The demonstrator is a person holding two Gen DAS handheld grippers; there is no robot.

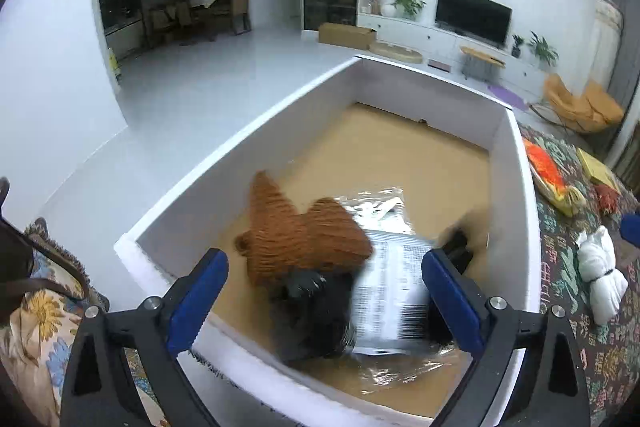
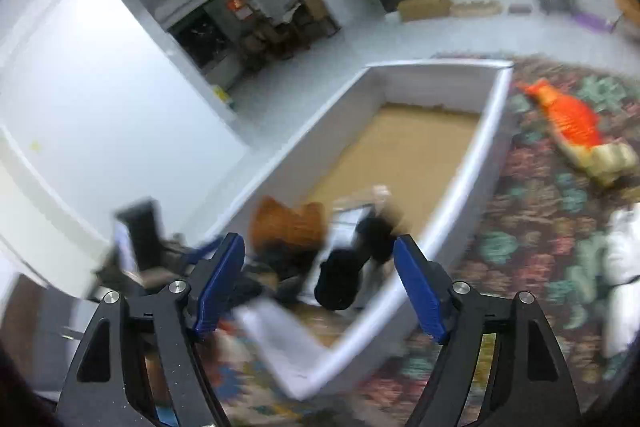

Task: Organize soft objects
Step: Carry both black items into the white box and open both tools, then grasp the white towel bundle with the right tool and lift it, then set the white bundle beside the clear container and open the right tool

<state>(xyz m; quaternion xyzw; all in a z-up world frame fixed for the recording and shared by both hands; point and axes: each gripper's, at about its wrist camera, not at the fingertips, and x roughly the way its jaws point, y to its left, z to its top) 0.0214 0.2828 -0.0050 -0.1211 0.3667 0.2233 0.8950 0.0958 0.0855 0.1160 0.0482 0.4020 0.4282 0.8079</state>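
Observation:
A white box [image 1: 248, 143] with a brown cardboard floor holds a brown knitted soft toy [image 1: 296, 231], a black soft item [image 1: 316, 323] and a plastic-wrapped packet [image 1: 390, 291]. My left gripper [image 1: 324, 291] is open just above these, over the box's near end. In the right wrist view, my right gripper [image 2: 320, 283] is open and empty above the near end of the same box [image 2: 476, 163]; the brown toy [image 2: 288, 223] and black item [image 2: 340, 283] show blurred between its fingers. An orange plush [image 2: 572, 123] and a white plush [image 2: 622, 267] lie on the patterned cover.
The box sits on a dark floral cover [image 1: 568, 267]. The orange plush [image 1: 548, 175], white plush [image 1: 600, 271] and a yellow item [image 1: 598, 167] lie right of the box. A floral cushion [image 1: 36, 327] is at left. White floor, TV [image 1: 472, 13] and chair [image 1: 580, 103] are beyond.

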